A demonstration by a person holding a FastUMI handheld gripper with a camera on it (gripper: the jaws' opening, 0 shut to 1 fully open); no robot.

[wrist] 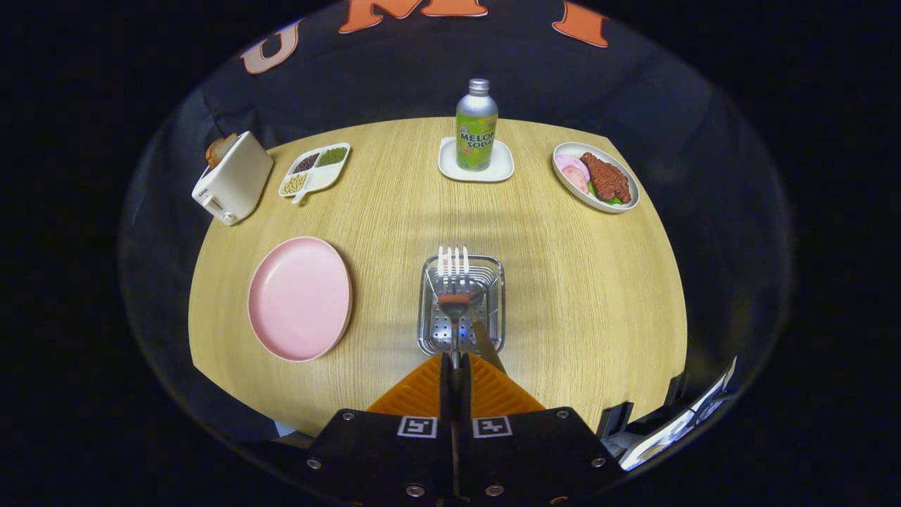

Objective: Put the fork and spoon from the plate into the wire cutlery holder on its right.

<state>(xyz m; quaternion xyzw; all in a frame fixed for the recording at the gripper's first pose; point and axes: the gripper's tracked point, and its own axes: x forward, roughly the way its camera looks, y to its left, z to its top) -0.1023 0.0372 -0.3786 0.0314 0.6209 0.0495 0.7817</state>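
My gripper [455,358] is shut on the handle of a metal fork [454,262]. The fork points away from me, and its tines reach over the far rim of the wire cutlery holder [426,310], which stands just ahead of the fingers. A second utensil with a dark brownish handle [487,343] leans in the holder towards my right finger; it looks like the spoon, its bowl hidden behind the fork. The pink plate [299,298] lies bare to the left of the holder.
Along the far side of the round wooden table stand a toaster [232,177], a divided dish of beans [314,169], a soda bottle [476,125] on a white coaster, and an oval plate of food [595,176].
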